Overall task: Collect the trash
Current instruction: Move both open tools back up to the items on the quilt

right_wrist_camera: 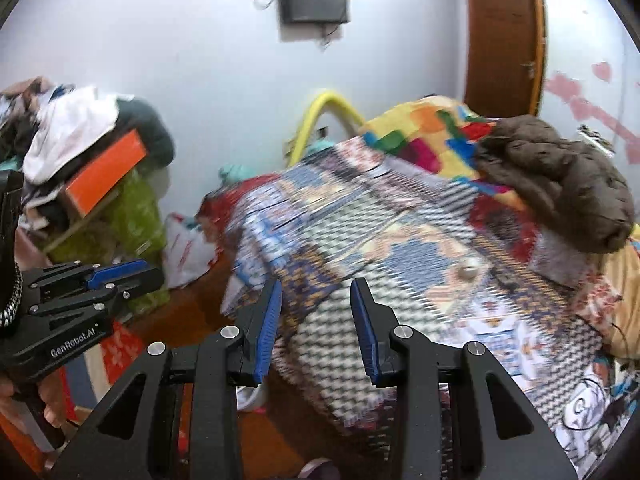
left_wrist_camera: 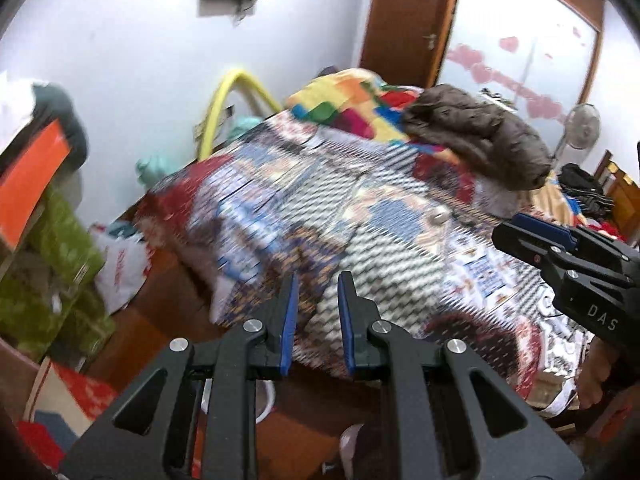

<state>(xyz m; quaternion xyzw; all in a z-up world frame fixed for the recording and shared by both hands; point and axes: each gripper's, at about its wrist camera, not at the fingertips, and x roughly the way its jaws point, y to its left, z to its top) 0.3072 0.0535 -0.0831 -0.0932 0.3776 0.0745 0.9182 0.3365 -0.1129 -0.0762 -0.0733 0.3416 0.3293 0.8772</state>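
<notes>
A small crumpled whitish ball point(left_wrist_camera: 439, 214) lies on the patterned bedspread point(left_wrist_camera: 360, 240), and the right wrist view shows this ball point(right_wrist_camera: 468, 270) too. My left gripper point(left_wrist_camera: 319, 280) hovers over the near corner of the bed, jaws a little apart with nothing between them. My right gripper point(right_wrist_camera: 317, 286) is open wider, also empty, above the same corner. The ball lies well beyond both, to the right of each pair of fingertips. Each gripper shows in the other's view: the right gripper point(left_wrist_camera: 510, 230) at the right edge, the left gripper point(right_wrist_camera: 136, 272) at the left edge. The pictures are motion-blurred.
A brown garment point(left_wrist_camera: 476, 140) and a multicoloured quilt point(left_wrist_camera: 344, 104) lie at the far end of the bed. A white plastic bag point(left_wrist_camera: 120, 268) sits on the wooden floor beside a green-covered pile point(left_wrist_camera: 60, 272) topped by an orange box point(left_wrist_camera: 32, 184). A wooden door point(left_wrist_camera: 404, 20) is behind.
</notes>
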